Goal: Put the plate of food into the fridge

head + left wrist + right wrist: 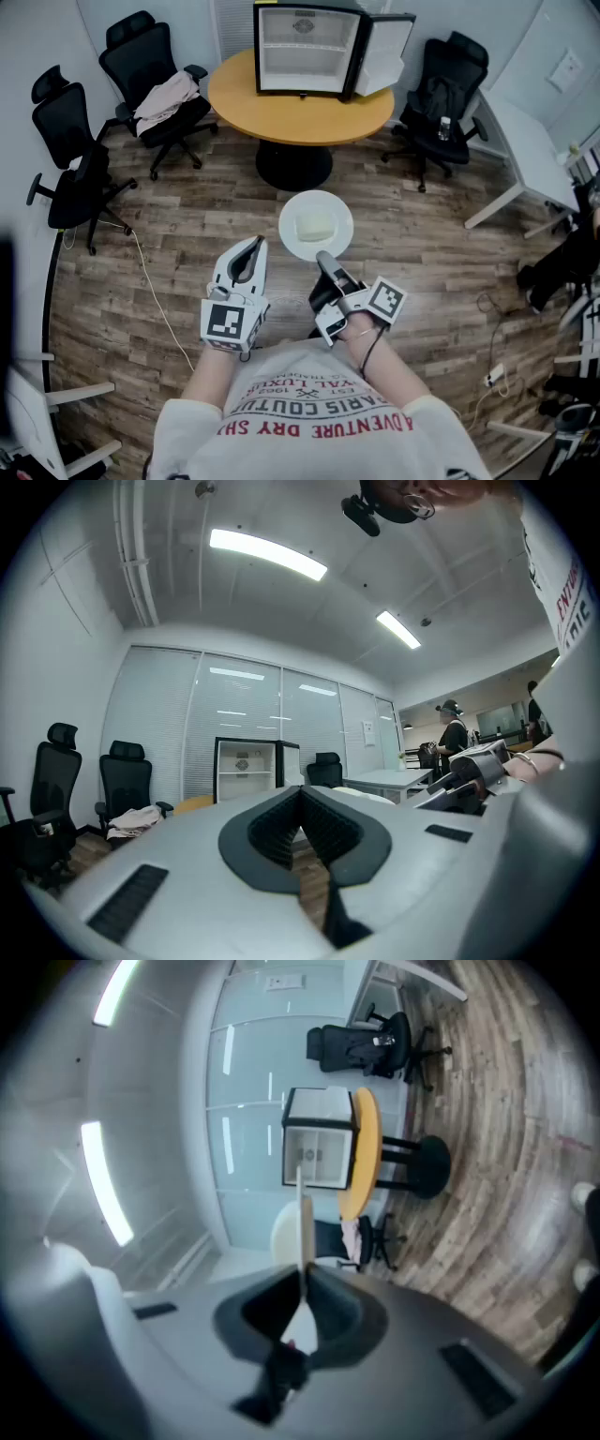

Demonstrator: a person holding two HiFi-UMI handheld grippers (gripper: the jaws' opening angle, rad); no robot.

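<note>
The step in hand looked to be the carry: the right gripper (325, 260) had its jaws clamped on the near rim of the white plate (292, 211), which hung level over the wooden floor (187, 234) with a pale block of food (316, 227) at its middle; in the right gripper view the plate showed edge-on as a thin line running up from between the pads; the left gripper (251, 248) hung just left of the plate, its jaws closed on nothing; the fridge (305, 52) stood well apart, at the far side, on a round yellow table (300, 112), its door (384, 52) swung open to the right and its white shelves bare; so the door probably needed no handling, and the next move likely called for walking up to the table, keeping the plate flat because only one edge was gripped, then sliding it onto a shelf without knocking the frame; the left gripper might steady the far rim; black office chairs stood far left (155, 66), left (70, 150) and far right (445, 84), one with a pale cloth (167, 98) on its seat, all off the straight line; a thin cable (155, 300) trailed on the floor at the near left, and the table's black base (293, 169) could catch a foot.
</note>
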